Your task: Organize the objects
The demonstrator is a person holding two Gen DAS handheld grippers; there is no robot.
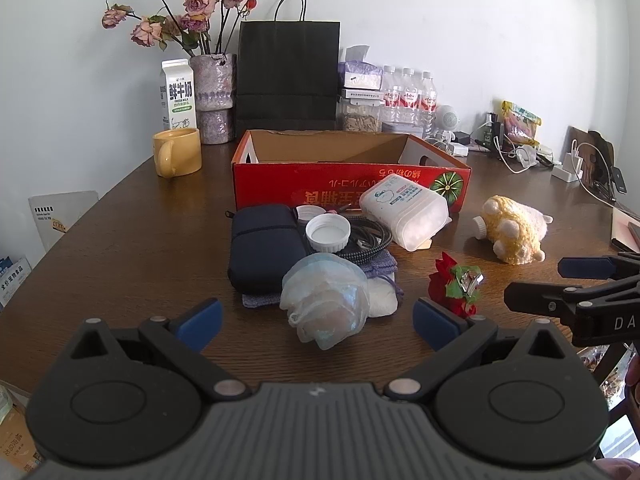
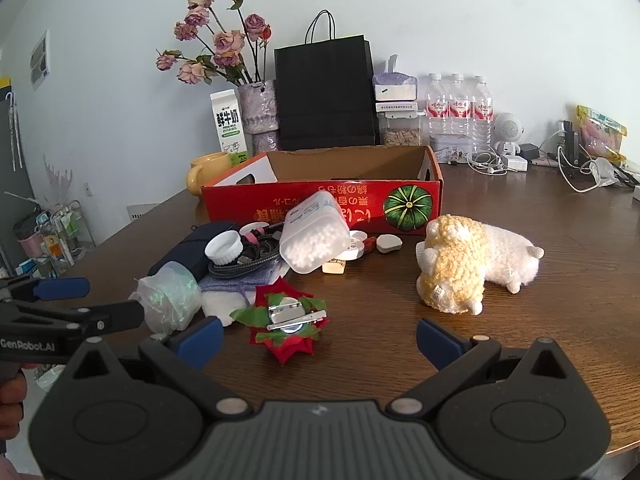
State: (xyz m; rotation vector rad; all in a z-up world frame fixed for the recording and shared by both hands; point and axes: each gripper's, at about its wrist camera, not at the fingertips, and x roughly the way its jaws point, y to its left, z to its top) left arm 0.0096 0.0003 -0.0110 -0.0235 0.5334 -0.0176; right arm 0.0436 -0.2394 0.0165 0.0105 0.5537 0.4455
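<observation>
A red cardboard box (image 1: pixel 348 184) (image 2: pixel 320 200), open on top, stands on the wooden table. In front of it lie a dark blue pouch (image 1: pixel 264 248), a white cap (image 1: pixel 328 232), a coiled cable (image 1: pixel 368 236), a clear cotton-swab tub (image 1: pixel 404 212) (image 2: pixel 314 236), a crumpled plastic bag (image 1: pixel 324 300) (image 2: pixel 170 300), a red flower brooch (image 1: pixel 456 284) (image 2: pixel 286 324) and a yellow-white plush sheep (image 1: pixel 512 232) (image 2: pixel 468 264). My left gripper (image 1: pixel 316 320) is open just before the bag. My right gripper (image 2: pixel 320 340) is open just before the brooch.
At the back stand a yellow mug (image 1: pixel 178 152), a milk carton (image 1: pixel 178 96), a vase of dried roses (image 1: pixel 212 96), a black paper bag (image 1: pixel 286 76), water bottles (image 1: pixel 408 96) and tangled chargers (image 1: pixel 520 152). The table edge curves at the left.
</observation>
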